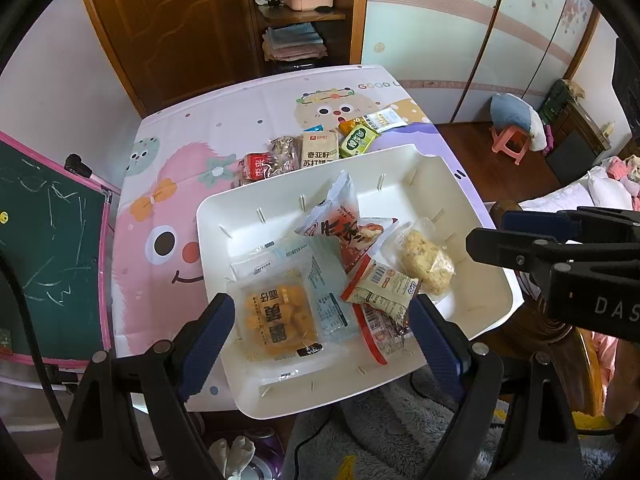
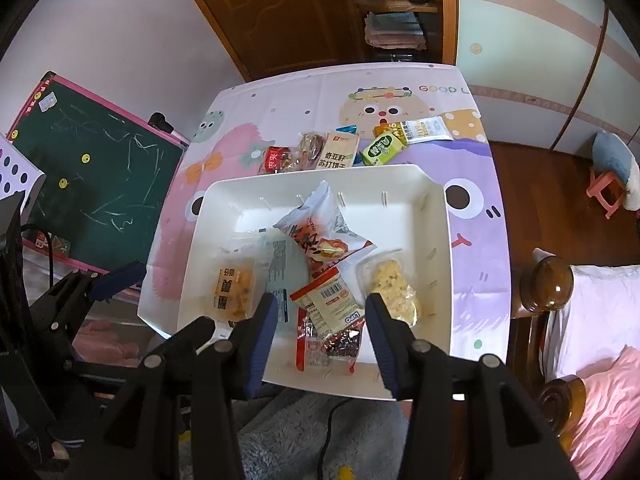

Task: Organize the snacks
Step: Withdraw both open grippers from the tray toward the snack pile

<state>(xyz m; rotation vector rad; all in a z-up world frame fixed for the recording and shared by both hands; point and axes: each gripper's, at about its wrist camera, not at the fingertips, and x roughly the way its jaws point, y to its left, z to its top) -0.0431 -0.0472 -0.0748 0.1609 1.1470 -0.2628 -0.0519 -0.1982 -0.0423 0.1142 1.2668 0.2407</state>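
A white tray [image 1: 472, 216] sits on a table covered by a cartoon cloth [image 1: 168, 208], its near edge hanging past the table's front. The left gripper [image 1: 320, 320] hovers above the tray's near end with its jaws spread wide and nothing between them; in its view the blue pads frame an orange pack [image 1: 280, 316] at 9 o'clock and a red-edged pack [image 1: 380, 292] at 3 o'clock. The right gripper [image 2: 320, 320] is also wide open and empty, poised over the near part of the tray [image 2: 400, 208], with the red-edged pack [image 2: 332, 304] lying in line between its fingers.

5 snacks are clearly inside the tray. The orange pack [image 2: 234, 288] lies at 9 o'clock of the tray's middle, overlapping a pale blue pack [image 1: 324, 280]. A red-and-white bag [image 1: 344, 220] lies near the centre, pointing toward 12 o'clock. The red-edged pack rests on a clear packet of dark red pieces [image 2: 340, 344] at 6 o'clock. A clear-wrapped pale cake [image 1: 426, 260] lies at 3 o'clock, just beside the red-edged pack.

Beyond the tray's far rim, at 12 o'clock, more snacks remain on the cloth: a red pack [image 2: 276, 160], a cream cracker pack [image 2: 338, 152], a green pack [image 2: 380, 148] and a white sachet [image 2: 428, 128]. A green chalkboard [image 2: 100, 172] stands at 9 o'clock of the table.
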